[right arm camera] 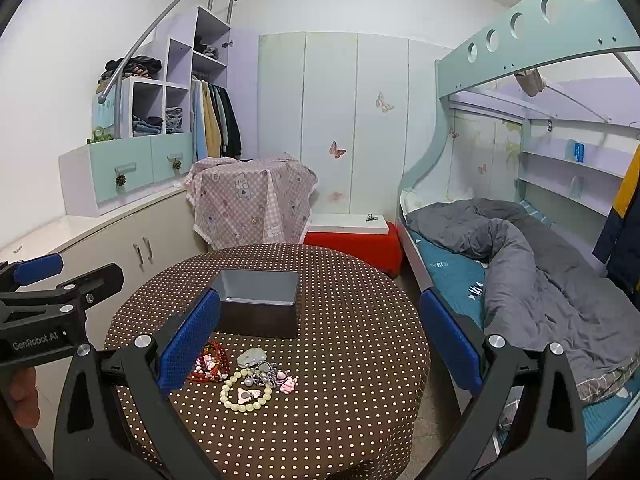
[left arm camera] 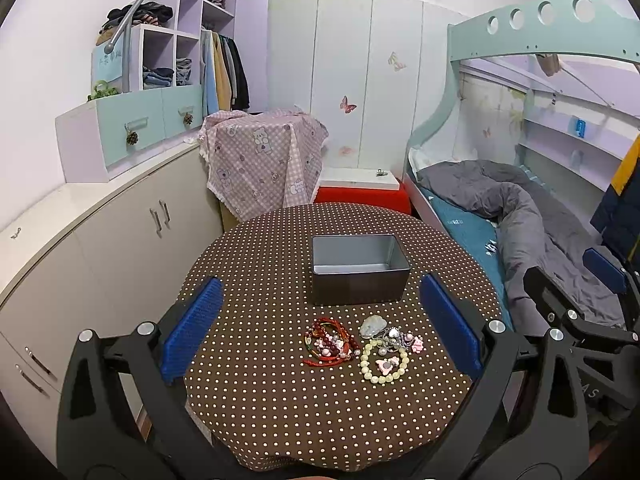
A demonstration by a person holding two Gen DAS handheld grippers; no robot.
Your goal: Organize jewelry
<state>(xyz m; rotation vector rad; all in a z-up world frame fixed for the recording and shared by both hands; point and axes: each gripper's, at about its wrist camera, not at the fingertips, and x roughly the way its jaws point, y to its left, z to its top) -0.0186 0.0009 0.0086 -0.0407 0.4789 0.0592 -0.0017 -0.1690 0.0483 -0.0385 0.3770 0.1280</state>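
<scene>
- Your left tongs [left arm camera: 320, 332] and right tongs [right arm camera: 320, 344] are spread wide, holding nothing.
- The jewelry pile [left arm camera: 358, 344] lies just in front of the grey tin [left arm camera: 358, 270] on the tabletop [left arm camera: 280, 412].

In the right wrist view the right gripper's [right arm camera: 320, 344] left finger [right arm camera: 188, 344] covers the near left corner of the metal tin [right arm camera: 260, 304] and the left part of the red bracelets [right arm camera: 212, 364]. The jewellery heap [left arm camera: 360, 344] is too tangled and small to count its pieces; the pale lump [left arm camera: 372, 326] at its top is perhaps a carved pendant. The tin's floor is hidden from the right wrist camera by its near wall. The round table's [left arm camera: 280, 420] near rim is lost behind gripper frames in both views. The hand [right arm camera: 24, 396] holding the left gripper [right arm camera: 68, 276] is cut off by the picture's edge
</scene>
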